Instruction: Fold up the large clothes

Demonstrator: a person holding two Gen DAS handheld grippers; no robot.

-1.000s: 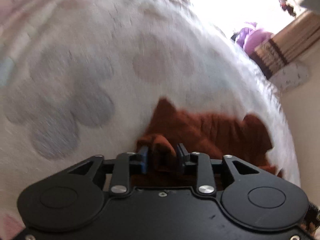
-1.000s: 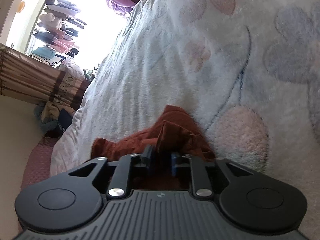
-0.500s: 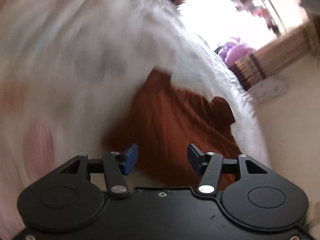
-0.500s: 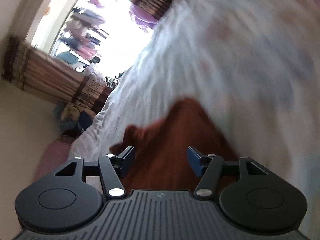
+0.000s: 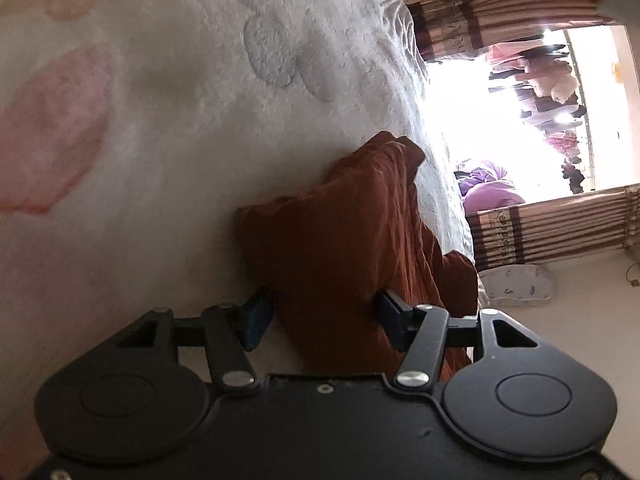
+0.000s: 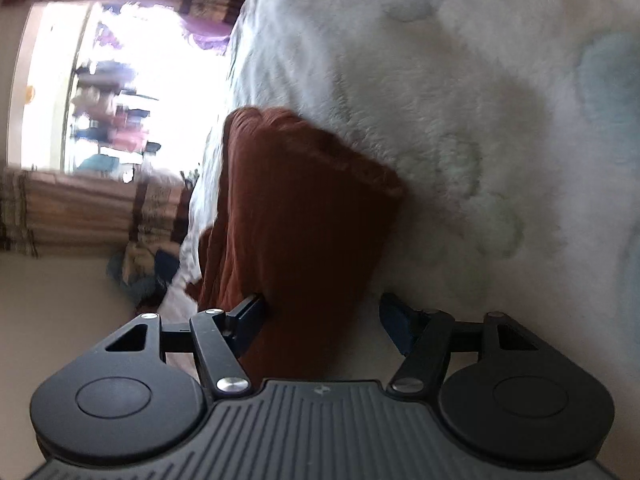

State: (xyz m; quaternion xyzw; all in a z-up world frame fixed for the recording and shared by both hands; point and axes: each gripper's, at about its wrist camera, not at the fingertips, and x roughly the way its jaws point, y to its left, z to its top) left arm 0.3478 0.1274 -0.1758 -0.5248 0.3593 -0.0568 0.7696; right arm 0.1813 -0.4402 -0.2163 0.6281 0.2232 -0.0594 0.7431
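Note:
A rust-brown garment point(image 5: 340, 240) lies in a folded strip on a white fluffy blanket point(image 5: 160, 120) near the bed's edge. My left gripper point(image 5: 324, 316) is open, its blue-padded fingers standing on either side of the garment's near end without closing on it. In the right wrist view the same garment point(image 6: 304, 208) stretches away from my right gripper point(image 6: 322, 316), which is also open; the cloth passes by its left finger and the right finger is over the blanket point(image 6: 480, 120).
The blanket has pink, grey and pale blue flower patches. Striped brown curtains point(image 5: 552, 224) frame a bright window with hanging clothes. A beige wall point(image 5: 580, 340) and a pile of clothes point(image 6: 140, 272) lie beyond the bed's edge.
Both grippers were shut on bunched cloth a second ago; both have opened and let it go. The garment now lies flatter and longer, and both cameras have rolled sideways.

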